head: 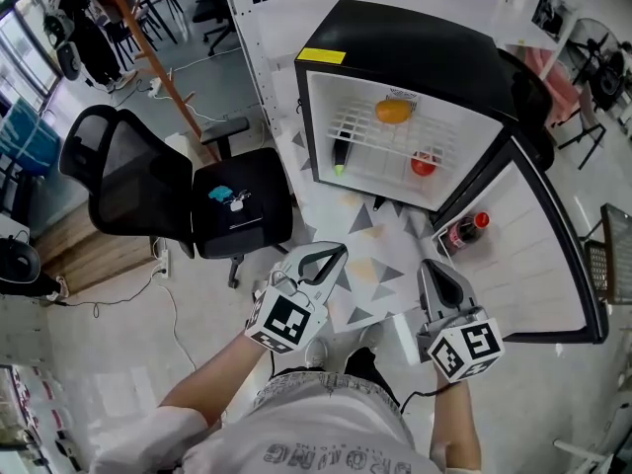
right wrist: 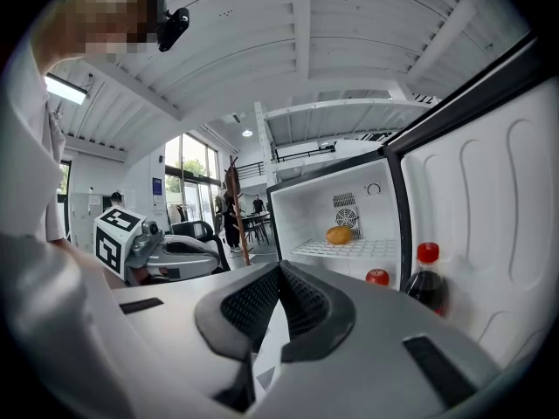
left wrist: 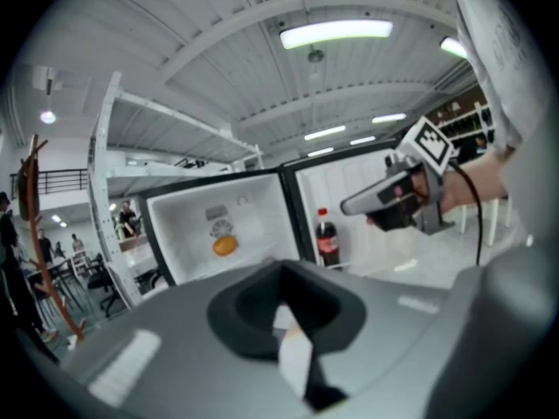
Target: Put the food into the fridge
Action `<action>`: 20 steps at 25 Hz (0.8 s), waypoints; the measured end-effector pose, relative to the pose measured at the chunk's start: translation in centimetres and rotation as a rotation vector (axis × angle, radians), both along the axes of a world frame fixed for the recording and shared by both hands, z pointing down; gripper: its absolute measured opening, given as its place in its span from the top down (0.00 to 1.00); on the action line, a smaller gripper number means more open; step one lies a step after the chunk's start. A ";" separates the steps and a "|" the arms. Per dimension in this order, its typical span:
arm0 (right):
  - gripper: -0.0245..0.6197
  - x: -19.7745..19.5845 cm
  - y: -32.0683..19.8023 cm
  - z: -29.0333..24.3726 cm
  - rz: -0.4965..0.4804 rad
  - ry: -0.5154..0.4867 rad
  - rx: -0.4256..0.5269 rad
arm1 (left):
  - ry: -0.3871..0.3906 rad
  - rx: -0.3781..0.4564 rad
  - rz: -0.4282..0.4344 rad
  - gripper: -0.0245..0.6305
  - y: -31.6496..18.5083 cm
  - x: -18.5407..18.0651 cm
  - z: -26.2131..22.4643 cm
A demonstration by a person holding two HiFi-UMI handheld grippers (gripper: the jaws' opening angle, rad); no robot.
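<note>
A black mini fridge (head: 415,42) stands on the floor with its door (head: 558,250) swung open to the right. On its wire shelf lies an orange (head: 394,112); below sit a red fruit (head: 423,164) and a dark green item (head: 341,155). A cola bottle (head: 466,231) stands in the door. My left gripper (head: 334,253) and right gripper (head: 429,267) hover side by side in front of the fridge, both shut and empty. In the right gripper view the orange (right wrist: 339,235), red fruit (right wrist: 376,277) and cola bottle (right wrist: 425,282) lie ahead. The left gripper view shows the orange (left wrist: 224,245) and cola bottle (left wrist: 327,238).
A black office chair (head: 138,186) stands left of the fridge, with a small teal item (head: 223,194) on its seat. A patterned mat (head: 380,265) lies under the grippers. A cable (head: 173,309) runs over the floor at left. White shelving posts (head: 247,38) rise behind.
</note>
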State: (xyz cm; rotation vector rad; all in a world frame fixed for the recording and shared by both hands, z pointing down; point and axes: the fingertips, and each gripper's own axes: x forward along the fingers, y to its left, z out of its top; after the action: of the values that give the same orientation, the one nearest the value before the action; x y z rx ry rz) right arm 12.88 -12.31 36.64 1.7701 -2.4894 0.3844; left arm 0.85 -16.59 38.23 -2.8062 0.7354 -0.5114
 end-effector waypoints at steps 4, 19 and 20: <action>0.96 0.0 0.1 0.0 0.000 -0.002 -0.002 | -0.004 -0.004 0.000 0.95 0.1 0.0 0.4; 0.96 -0.3 -0.1 0.9 -0.013 0.006 -0.020 | -0.007 -0.029 -0.010 0.95 -0.1 -0.4 1.4; 0.96 -0.4 -0.2 0.8 -0.014 0.006 -0.022 | -0.008 -0.031 -0.011 0.95 -0.2 -0.4 1.5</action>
State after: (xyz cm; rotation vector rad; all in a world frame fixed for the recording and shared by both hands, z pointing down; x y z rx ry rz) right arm 12.48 -12.46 37.45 1.7423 -2.4824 0.4029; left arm 0.43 -16.83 39.70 -2.8282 0.7482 -0.5395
